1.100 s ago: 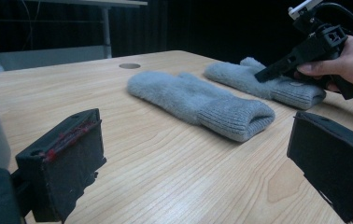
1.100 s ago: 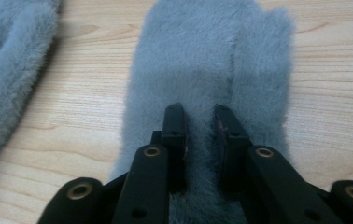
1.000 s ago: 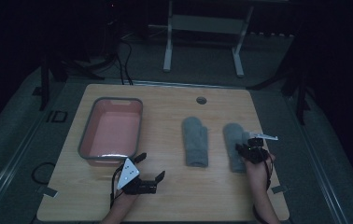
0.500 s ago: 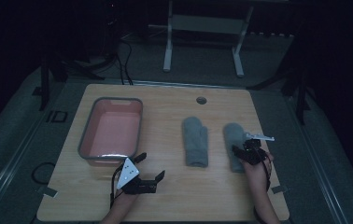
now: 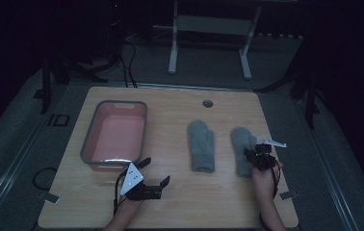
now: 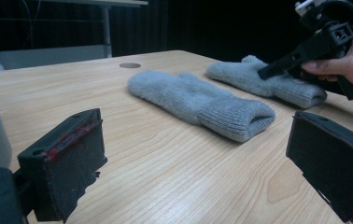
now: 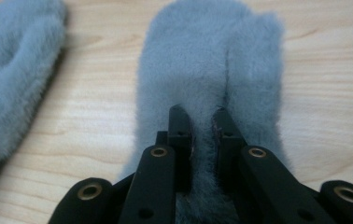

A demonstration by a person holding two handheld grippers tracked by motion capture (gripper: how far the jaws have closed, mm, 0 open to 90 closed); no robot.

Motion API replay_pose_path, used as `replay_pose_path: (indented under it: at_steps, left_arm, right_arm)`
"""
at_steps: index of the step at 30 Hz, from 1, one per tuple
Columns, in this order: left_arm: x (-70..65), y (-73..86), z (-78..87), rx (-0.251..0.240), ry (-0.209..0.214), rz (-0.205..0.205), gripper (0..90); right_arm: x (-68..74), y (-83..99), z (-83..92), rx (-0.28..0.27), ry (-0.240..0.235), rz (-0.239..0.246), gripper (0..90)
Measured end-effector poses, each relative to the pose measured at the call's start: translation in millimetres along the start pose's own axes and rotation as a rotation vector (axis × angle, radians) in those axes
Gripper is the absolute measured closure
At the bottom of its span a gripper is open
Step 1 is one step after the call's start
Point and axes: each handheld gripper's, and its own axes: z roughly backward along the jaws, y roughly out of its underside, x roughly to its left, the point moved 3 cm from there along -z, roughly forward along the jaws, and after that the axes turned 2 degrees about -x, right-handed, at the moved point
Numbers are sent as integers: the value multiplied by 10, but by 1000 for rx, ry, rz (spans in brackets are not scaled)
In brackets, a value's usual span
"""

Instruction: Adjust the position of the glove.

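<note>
Two grey mittens beside a pink tray (image 5: 89, 144).
Right gripper (image 7: 201, 122) pinches the mitten farther from the tray (image 7: 212, 60); left gripper (image 5: 155, 174), jaws wide and empty, rests just below the tray.

The room is dark, lit mainly over a light wooden table (image 5: 170, 103) with a round grommet hole (image 5: 207, 103). Grey floor (image 5: 21, 139) surrounds it. Beyond stands what may be a white desk frame (image 5: 209, 24); cables (image 5: 127, 57) trail nearby.

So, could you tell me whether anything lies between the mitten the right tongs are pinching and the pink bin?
Yes: the other grey mitten lies on the table between the pinched mitten under the right tongs and the pink bin.
</note>
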Motion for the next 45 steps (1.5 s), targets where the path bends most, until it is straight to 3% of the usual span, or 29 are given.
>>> replay_pose_path:
  at_steps: [5, 13, 20, 27, 35, 45]
  left_arm:
    - [-2, 0, 1, 1, 0, -1, 47]
    - [0, 0, 0, -1, 1, 1, 47]
    - [-2, 0, 0, 0, 1, -1, 47]
    - [-1, 0, 1, -1, 2, 0, 46]
    - [3, 0, 2, -1, 3, 2, 46]
    - [4, 0, 2, -5, 5, 5, 46]
  right_arm:
    - [6, -142, 134, -33, -9, -34, 814]
    - [147, -441, 310, -75, -9, -50, 813]
    - [402, -575, 362, -91, -49, -85, 814]
    - [720, -639, 354, -98, -89, -83, 814]
    - [1138, -638, 254, -77, -142, -48, 814]
    - [1521, -549, 100, -32, -150, -16, 814]
